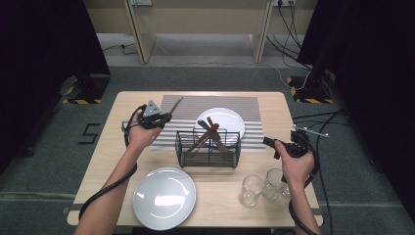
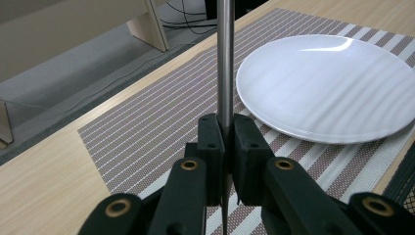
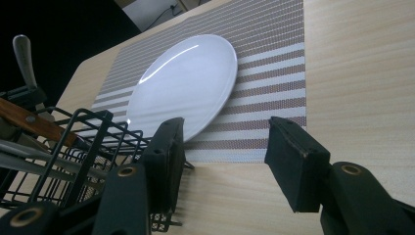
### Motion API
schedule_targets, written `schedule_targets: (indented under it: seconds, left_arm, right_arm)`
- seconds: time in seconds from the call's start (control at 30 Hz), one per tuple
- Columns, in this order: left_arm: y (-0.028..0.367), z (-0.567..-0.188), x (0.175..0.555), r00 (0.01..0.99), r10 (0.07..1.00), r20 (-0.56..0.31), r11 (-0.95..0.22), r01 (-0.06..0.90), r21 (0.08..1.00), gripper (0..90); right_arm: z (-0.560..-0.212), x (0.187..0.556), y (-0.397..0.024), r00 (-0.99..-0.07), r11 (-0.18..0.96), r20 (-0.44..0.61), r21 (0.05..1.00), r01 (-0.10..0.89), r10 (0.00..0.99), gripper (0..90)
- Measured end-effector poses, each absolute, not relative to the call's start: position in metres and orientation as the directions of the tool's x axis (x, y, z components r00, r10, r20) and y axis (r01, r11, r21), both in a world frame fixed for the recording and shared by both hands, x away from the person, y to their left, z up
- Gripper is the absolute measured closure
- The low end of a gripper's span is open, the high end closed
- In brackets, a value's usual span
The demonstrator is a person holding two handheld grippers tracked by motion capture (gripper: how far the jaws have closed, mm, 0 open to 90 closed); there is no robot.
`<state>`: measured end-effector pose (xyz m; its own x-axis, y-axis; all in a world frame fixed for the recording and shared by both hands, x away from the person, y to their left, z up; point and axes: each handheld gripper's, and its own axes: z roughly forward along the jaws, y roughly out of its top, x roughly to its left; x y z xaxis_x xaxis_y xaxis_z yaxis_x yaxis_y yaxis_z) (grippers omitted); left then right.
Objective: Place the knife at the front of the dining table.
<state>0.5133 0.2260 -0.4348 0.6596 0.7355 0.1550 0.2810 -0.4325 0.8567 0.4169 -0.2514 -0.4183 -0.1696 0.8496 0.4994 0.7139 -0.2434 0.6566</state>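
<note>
My left gripper (image 1: 164, 117) (image 2: 225, 125) is shut on the thin silver handle of a metal utensil (image 2: 225, 58) (image 1: 175, 104), held above the left part of the striped placemat (image 2: 161, 107). The handle sticks out beyond the jaws toward the mat's far edge. A white plate (image 1: 226, 121) (image 2: 328, 83) (image 3: 188, 83) lies on the mat to its right. My right gripper (image 1: 270, 143) (image 3: 227, 142) is open with nothing between its jaws, low over the table right of a black wire basket (image 1: 188, 147) (image 3: 78, 147). The basket holds several utensils, some with wooden handles (image 1: 214, 133) (image 3: 34, 122).
A second white plate (image 1: 164, 198) lies near the front edge of the table. Two clear glasses (image 1: 252, 190) (image 1: 273, 183) stand front right, just under the right hand. Cables trail from both grippers, and dark curtains flank the table.
</note>
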Motion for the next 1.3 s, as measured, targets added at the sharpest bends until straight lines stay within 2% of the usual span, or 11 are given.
schedule_targets:
  seconds: [1.3]
  left_arm:
    - [0.219,-0.456,0.532,0.666,0.730,0.155,-0.485,0.345,0.804,83.0]
  right_arm:
    - [-0.418,0.416,-0.253,-0.171,-0.245,0.506,0.652,0.717,0.845,48.1]
